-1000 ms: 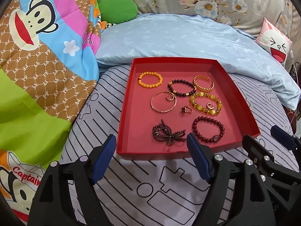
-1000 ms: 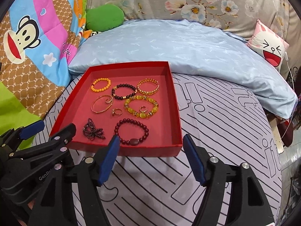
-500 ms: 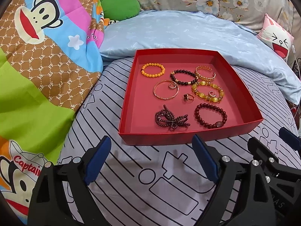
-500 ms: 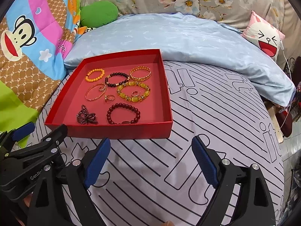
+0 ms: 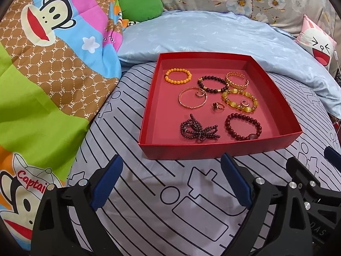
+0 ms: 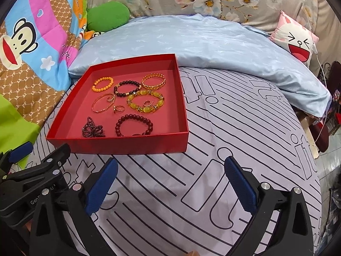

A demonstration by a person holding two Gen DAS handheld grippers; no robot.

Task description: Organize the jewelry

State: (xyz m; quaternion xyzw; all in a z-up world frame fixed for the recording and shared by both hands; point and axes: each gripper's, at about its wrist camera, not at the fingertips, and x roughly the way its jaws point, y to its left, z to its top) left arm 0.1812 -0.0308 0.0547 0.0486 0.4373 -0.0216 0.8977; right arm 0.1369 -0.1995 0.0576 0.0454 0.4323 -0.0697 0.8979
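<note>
Your left gripper (image 5: 170,179) and right gripper (image 6: 170,179) have pulled back from the tray (image 5: 213,149), jaws opening, nothing between them. All jewelry sits inside; you look finished.

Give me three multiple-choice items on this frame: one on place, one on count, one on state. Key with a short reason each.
1. Where does the orange bead bracelet lie in the red tray?
A. far left corner
B. near right corner
C. outside it

2. How many small rings lie in the tray?
A. one
B. three
C. six

3. What is between the fingers of the left gripper and the right gripper?
A. a bracelet each
B. the tray's wall
C. nothing

Key: 1 A, it sits by the far left walls. 2 B, one inside the thin gold bangle, one inside the yellow bracelet, one loose between them. 3 C, both jaws are opening over bare sheet.
</note>
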